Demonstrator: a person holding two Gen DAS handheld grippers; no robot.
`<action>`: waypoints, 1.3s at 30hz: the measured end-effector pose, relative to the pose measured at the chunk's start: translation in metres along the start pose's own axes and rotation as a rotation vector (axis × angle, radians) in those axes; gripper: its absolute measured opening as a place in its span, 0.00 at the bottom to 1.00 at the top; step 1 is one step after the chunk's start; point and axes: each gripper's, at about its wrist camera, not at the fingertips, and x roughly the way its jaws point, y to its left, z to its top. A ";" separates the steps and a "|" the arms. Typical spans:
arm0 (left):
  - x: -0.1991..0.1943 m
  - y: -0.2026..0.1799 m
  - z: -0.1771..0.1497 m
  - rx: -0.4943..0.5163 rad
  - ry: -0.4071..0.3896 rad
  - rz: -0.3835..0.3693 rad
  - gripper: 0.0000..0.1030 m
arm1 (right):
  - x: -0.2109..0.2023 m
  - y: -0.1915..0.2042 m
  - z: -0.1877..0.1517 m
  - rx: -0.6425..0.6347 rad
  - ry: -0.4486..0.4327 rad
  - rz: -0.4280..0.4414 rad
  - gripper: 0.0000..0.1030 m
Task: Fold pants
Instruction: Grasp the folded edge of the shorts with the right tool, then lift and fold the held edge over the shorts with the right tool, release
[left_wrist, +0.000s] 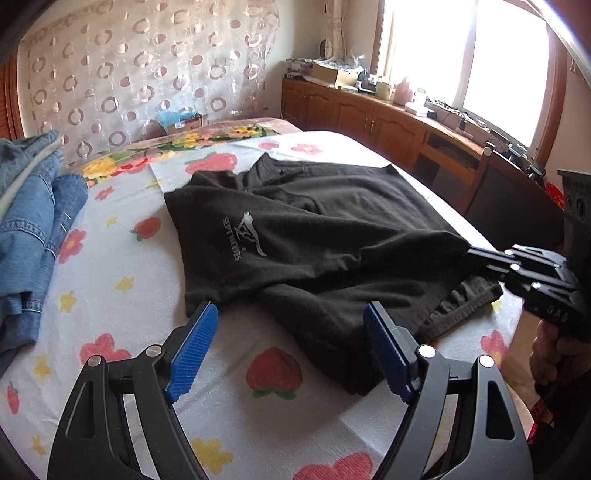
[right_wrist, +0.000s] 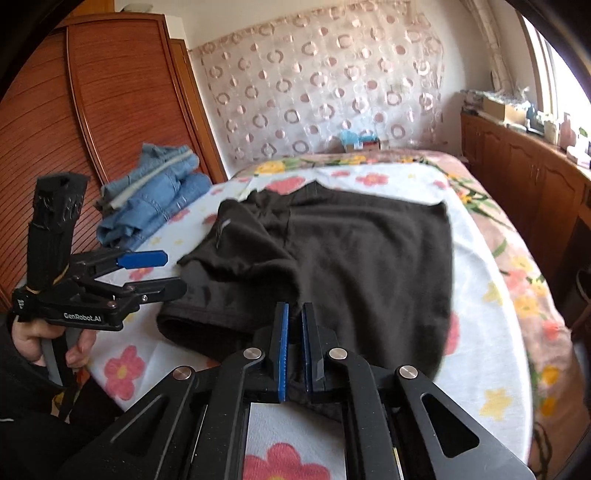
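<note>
Lying: one black pants (left_wrist: 314, 236), two grippers (left_wrist: 288, 347).

Bright daylight from the blown-out window (left_wrist: 469, 62), soft shadows on the bed (left_wrist: 122, 258), strong fisheye curving with dark vignetted corners, slight motion blur in the right wrist view.

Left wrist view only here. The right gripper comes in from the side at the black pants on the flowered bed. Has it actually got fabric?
Observer: Yes. In the right wrist view the right gripper has its blue pads nearly together, with a fold of the black pants pinched between them.
Operator: What is behind the pile of blue denim jeans?
Observer: A brown slatted wooden wardrobe stands there.
</note>
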 end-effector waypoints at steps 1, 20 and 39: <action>-0.002 -0.001 0.000 0.004 -0.003 -0.001 0.79 | -0.006 -0.001 0.001 -0.003 -0.005 -0.005 0.06; 0.011 -0.025 0.005 0.050 0.022 -0.015 0.79 | -0.040 -0.020 -0.031 0.050 0.079 -0.081 0.06; 0.032 -0.028 -0.008 0.042 0.083 -0.002 0.79 | -0.043 -0.027 -0.028 0.075 0.053 -0.145 0.20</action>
